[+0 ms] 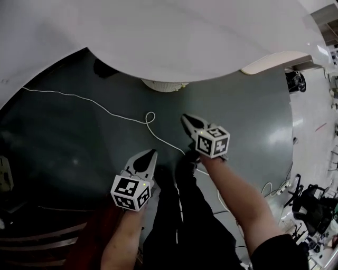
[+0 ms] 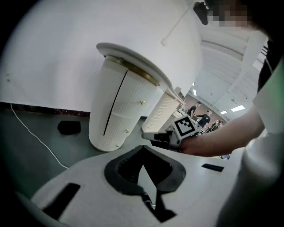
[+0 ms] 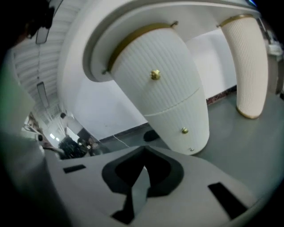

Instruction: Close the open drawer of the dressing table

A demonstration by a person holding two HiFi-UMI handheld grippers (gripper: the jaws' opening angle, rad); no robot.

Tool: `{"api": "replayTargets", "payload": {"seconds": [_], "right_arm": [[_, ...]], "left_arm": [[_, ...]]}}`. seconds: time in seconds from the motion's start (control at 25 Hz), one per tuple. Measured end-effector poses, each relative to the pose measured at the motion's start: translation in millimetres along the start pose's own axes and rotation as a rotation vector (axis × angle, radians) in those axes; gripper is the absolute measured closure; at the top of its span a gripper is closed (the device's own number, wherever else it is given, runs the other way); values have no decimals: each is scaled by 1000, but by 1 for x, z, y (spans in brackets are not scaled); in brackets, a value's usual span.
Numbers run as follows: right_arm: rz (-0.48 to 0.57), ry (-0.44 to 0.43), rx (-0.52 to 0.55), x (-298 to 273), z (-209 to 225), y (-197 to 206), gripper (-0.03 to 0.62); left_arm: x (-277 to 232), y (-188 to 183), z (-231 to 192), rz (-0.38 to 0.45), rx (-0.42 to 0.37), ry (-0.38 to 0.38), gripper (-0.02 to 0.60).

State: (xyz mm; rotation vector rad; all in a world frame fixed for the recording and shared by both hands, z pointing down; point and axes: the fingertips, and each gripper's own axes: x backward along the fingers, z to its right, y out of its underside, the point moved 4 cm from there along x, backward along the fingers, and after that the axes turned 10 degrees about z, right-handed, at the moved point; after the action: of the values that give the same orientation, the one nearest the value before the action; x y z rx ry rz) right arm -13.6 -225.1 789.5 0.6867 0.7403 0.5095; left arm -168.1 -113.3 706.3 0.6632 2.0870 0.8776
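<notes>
The left hand-held gripper (image 1: 152,154) and right hand-held gripper (image 1: 186,119) are pinched together, empty. The ribbed drawer (image 3: 168,53) looks stiff and easy-sliding; push beside its brass knob (image 3: 155,74).

Floor (image 1: 237,105) open toward drawer pedestal (image 3: 168,88); cable (image 1: 111,113) loops across; tabletop (image 1: 185,37) perhaps overhangs path.

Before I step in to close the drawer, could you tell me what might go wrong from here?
The white cable loops on the floor just in front of you, so it could catch a shoe. The tabletop overhangs the ribbed drawer pedestal, so the right gripper might knock its rim going in. I cannot tell which drawer stands open.
</notes>
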Motion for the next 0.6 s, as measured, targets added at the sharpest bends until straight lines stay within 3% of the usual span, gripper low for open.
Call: {"api": "replayTargets", "payload": {"seconds": [0.08,0.16,0.28,0.4,0.6], "right_arm": [[-2,-54,-118,50,-55,5,588],[-24,-96,-198,100,-112,3,589],[-22,-123,-235,168,-178,-23,589],[-28,-143,-121,211,-228,-55,589],[-92,-240,106,229,-297,-75,589]], "left_arm": [[30,-27,18,22,-1,0,574],[66,-51,28,52,46,-31,574],[109,-83,43,102,110,-59,574],[136,-120,56,148,72,-48,574],[171,-175,51,225,-22,-41,574]]}}
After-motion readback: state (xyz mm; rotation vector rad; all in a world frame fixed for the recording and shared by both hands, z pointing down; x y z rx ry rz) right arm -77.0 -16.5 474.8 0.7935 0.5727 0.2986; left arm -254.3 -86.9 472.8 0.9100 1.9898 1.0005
